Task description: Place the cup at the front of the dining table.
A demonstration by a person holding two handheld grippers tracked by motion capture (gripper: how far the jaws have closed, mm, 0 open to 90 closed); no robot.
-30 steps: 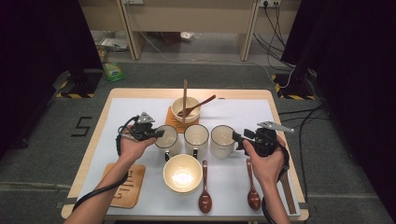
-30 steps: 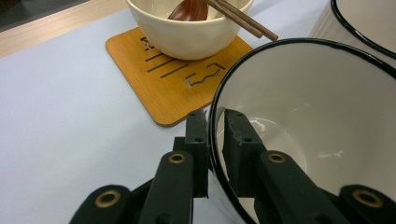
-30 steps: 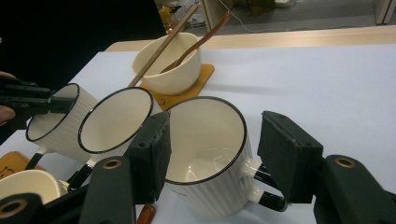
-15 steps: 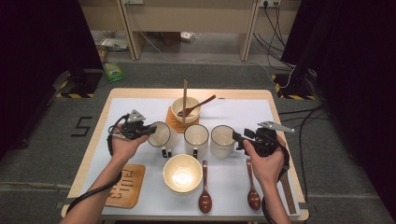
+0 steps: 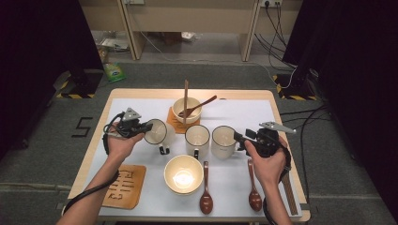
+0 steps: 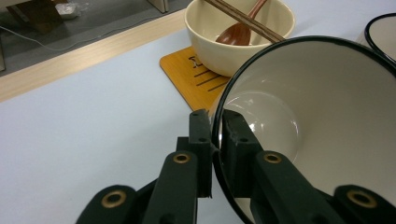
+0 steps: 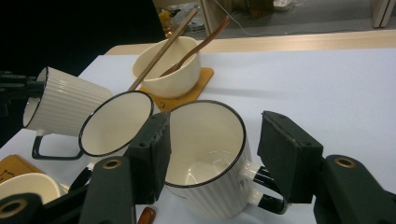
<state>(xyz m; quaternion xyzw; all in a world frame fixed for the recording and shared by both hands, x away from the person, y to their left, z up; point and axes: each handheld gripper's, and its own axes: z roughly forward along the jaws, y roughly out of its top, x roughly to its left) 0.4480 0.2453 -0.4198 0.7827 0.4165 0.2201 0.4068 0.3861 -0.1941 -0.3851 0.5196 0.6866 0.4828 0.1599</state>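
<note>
My left gripper (image 5: 148, 126) is shut on the rim of a white ribbed mug (image 5: 158, 133) with a black rim and handle. It holds the mug off the table, tipped on its side. In the left gripper view the two jaws pinch the mug's wall (image 6: 289, 116) at the left gripper (image 6: 215, 149). The mug's handle hangs downward (image 7: 65, 109). Two like mugs stand upright: a middle mug (image 5: 197, 139) and a right mug (image 5: 222, 141). My right gripper (image 5: 240, 138) is open, its jaws spread just in front of the right mug (image 7: 205, 154), one on each side.
A cream bowl (image 5: 187, 110) with chopsticks and a wooden spoon sits on an orange coaster behind the mugs. An empty bowl (image 5: 183, 173) stands near the front, with two wooden spoons (image 5: 205, 197) (image 5: 254, 192) to its right. A wooden coaster (image 5: 124, 185) lies front left.
The left hand has carried its mug left and up, away from the row, and the mug has tipped over further. The right hand and its gripper have stayed put.
</note>
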